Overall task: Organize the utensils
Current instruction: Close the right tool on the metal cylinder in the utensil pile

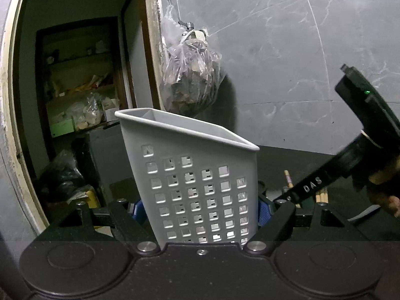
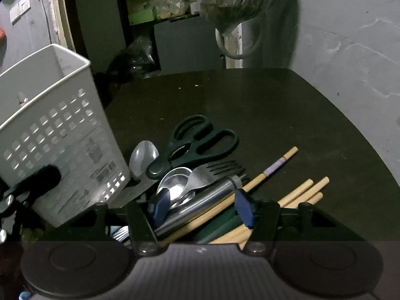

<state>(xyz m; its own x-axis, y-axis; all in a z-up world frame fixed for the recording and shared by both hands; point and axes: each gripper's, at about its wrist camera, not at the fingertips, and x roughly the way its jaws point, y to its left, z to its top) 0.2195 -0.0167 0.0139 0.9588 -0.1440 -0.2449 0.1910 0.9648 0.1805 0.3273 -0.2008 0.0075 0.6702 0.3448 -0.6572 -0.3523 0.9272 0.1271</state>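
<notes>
Dim room, grey marbled wall, a dark table below it. The left gripper is clamped on the caddy, a grey perforated holder held tilted off the table; what shows of its inside looks empty, though the bottom is hidden. The utensils are heaped on the table just beside it: scissors, a spoon, a fork, chopsticks and a steel tube (identity unclear). The right gripper straddles this heap, jaws partly apart around tube and chopsticks; whether the pads press yet cannot be told. Judgement: sorting barely begun, every visible utensil remains to be loaded.
</notes>
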